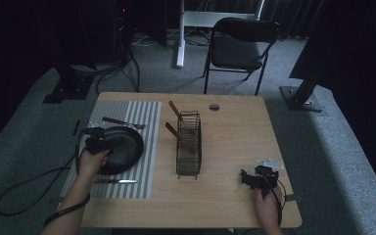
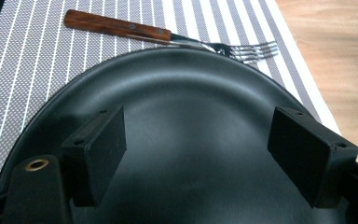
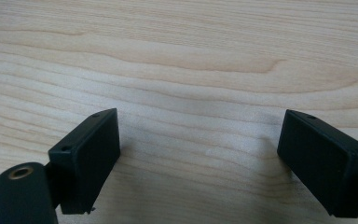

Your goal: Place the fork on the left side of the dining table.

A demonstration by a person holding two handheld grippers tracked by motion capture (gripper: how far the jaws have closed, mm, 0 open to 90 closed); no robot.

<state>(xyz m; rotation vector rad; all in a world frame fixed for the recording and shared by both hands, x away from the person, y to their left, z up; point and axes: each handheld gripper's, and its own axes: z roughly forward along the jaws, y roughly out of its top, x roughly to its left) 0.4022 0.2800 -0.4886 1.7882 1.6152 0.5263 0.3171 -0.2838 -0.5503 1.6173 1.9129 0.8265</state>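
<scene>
One black plate (image 1: 122, 147) lies at the middle left of the high view, on one striped placemat (image 1: 139, 117). That mat also bears one wooden-handled fork (image 1: 122, 122) above the plate and one knife (image 1: 117, 181) below it. At the centre stands one wire basket (image 1: 189, 144) with two wooden-handled utensils (image 1: 175, 111) leaning in it. All of this is on one desk (image 1: 235, 137), with one folding chair (image 1: 240, 44) at the upper middle. There are two hand-held grippers: the left hand-held gripper (image 1: 97, 142) and the right hand-held gripper (image 1: 254, 177).

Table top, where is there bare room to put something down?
The widest bare wood on the table lies right of the wire basket, from the far edge to the right tongs. A narrow strip runs between basket and striped placemat. The placemat is crowded: black plate, fork, knife, left tongs.
</scene>
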